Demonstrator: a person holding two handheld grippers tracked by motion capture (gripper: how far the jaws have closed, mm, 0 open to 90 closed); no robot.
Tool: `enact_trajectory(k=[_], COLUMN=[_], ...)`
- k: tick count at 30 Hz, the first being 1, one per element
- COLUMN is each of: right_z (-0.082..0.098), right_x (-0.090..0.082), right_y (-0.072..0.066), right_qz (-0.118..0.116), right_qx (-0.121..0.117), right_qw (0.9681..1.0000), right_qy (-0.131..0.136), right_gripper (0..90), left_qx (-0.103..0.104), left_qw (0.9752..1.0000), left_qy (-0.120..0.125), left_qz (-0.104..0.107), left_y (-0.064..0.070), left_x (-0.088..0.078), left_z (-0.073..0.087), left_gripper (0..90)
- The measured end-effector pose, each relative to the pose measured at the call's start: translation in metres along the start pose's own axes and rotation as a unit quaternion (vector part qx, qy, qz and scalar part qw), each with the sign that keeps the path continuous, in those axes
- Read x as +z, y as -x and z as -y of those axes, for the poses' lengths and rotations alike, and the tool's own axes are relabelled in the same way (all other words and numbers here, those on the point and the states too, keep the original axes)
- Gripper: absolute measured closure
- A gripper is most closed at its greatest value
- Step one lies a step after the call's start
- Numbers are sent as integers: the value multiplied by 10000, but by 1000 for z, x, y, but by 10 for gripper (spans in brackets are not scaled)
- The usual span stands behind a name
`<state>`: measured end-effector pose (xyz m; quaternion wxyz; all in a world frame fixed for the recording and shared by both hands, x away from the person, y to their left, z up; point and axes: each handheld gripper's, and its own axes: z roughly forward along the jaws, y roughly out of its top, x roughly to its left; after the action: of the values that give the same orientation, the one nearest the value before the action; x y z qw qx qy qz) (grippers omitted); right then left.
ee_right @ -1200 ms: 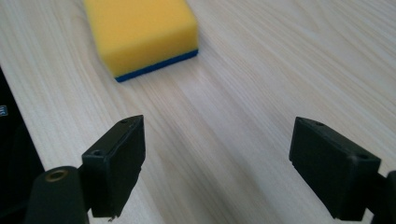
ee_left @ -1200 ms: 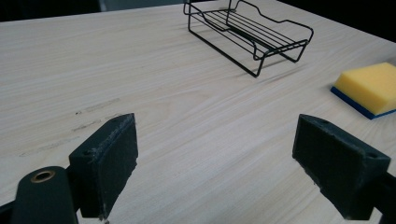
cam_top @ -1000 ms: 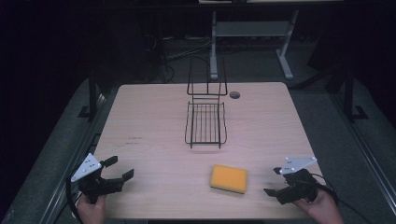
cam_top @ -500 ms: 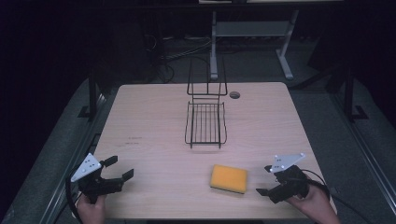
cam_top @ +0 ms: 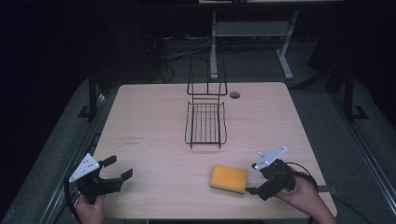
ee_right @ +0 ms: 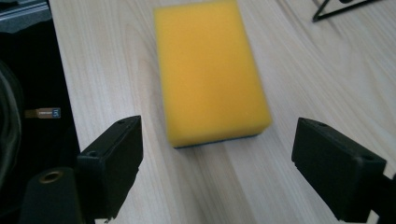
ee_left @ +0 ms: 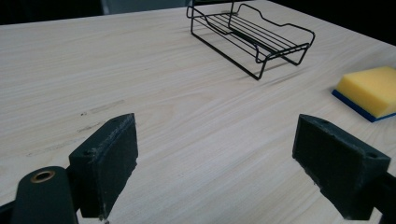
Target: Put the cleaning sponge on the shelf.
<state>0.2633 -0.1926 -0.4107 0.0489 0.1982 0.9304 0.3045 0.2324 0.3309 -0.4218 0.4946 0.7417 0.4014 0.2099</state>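
Where the near right part of the bench [cam_top: 154, 116] carries it, lies flat: yellow sponge [cam_top: 228, 178], yellow face up, with a thin blue layer underneath, close to the near edge. Seen again in the right gripper view [ee_right: 210, 70], long side running away from the camera, straight ahead of the two black jaws and centred between them, yet not touched by either. Just beside it on its right, right gripper [cam_top: 251, 190], held in a hand [cam_top: 301, 193], jaws wide apart and aimed at the sponge, grey three-cornered plate on top, cable trailing behind. Farther up the bench, near its middle, black wire rack [cam_top: 206, 122], its tall back end toward the far edge, well apart from the sponge. Beyond that, near the far edge, a small round dark hole [cam_top: 235, 94]. Far off at the near left corner, left gripper [cam_top: 117, 169], jaws likewise spread wide, holding nothing, pointed across the bare wood toward rack and sponge.
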Motion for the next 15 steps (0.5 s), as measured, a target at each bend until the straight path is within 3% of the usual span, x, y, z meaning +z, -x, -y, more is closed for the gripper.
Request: enact_trajectory(k=[15], right_z=[-23], right_x=[15], right_y=[1], right_qz=[-207], right_qx=[-311], right_qw=[9992], right_qy=[-166], right_gripper=[156], left_qx=[1], left_qw=[10000], left_qy=[-16], left_qz=[8], left_y=[1], left_x=[0], left_z=[0], left_gripper=[134])
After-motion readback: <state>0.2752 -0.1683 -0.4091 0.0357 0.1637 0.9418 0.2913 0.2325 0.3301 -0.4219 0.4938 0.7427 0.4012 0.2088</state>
